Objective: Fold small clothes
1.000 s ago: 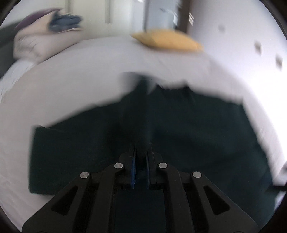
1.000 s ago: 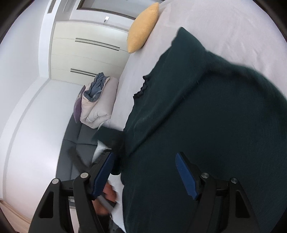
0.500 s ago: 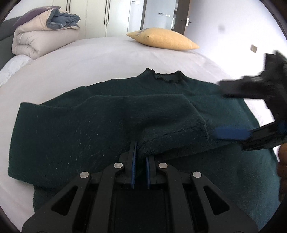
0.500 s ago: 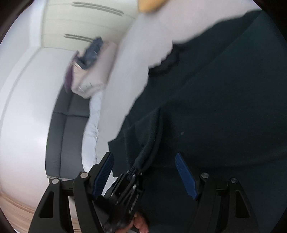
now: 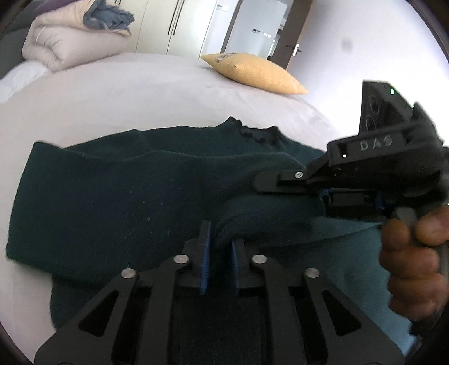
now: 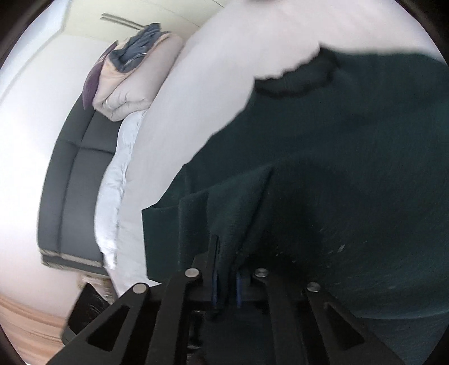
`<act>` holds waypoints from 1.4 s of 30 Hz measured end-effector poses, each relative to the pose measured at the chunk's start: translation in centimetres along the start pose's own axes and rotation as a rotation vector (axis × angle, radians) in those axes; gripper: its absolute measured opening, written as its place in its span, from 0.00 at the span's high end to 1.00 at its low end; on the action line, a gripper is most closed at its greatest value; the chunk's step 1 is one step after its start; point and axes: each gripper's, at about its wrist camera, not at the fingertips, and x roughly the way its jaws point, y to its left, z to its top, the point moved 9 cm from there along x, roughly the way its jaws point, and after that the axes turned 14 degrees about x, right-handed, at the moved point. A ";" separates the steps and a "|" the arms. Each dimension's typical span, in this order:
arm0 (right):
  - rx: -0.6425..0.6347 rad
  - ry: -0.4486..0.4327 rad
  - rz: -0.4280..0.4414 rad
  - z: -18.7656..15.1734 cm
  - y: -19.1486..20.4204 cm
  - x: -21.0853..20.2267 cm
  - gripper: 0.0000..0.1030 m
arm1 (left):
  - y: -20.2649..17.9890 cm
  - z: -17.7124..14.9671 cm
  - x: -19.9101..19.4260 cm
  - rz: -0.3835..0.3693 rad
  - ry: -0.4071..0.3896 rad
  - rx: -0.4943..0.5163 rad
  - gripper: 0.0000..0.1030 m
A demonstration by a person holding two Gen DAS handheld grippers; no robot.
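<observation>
A dark green sweater [image 5: 112, 196] lies spread on the pale bed [image 5: 140, 92], frilled collar toward the far side and one sleeve folded across its body. The sleeve's cuff end is bunched between the blue pads of my left gripper [image 5: 220, 241], whose jaws are opening. From the right my right gripper [image 5: 269, 193], held by a hand [image 5: 412, 252], clamps the same sleeve a little further along. In the right wrist view a raised fold of the sweater [image 6: 350, 168] stands pinched in my right gripper [image 6: 226, 269], which is shut on it.
A yellow pillow [image 5: 252, 73] lies at the far side of the bed. Folded duvets [image 5: 70, 36] are stacked at the far left corner, by a dark padded headboard [image 6: 73, 179]. Wardrobe doors [image 5: 174, 25] and a doorway stand behind. Bare sheet surrounds the sweater.
My right gripper swung in from the right, open, and shut on the sleeve fold. My left gripper shifted with the sleeve and its pads have parted slightly.
</observation>
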 end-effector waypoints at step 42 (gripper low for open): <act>0.000 -0.194 -0.228 5.0 -11.8 -10.9 0.91 | 11.9 2.4 3.6 0.119 0.208 -0.007 0.86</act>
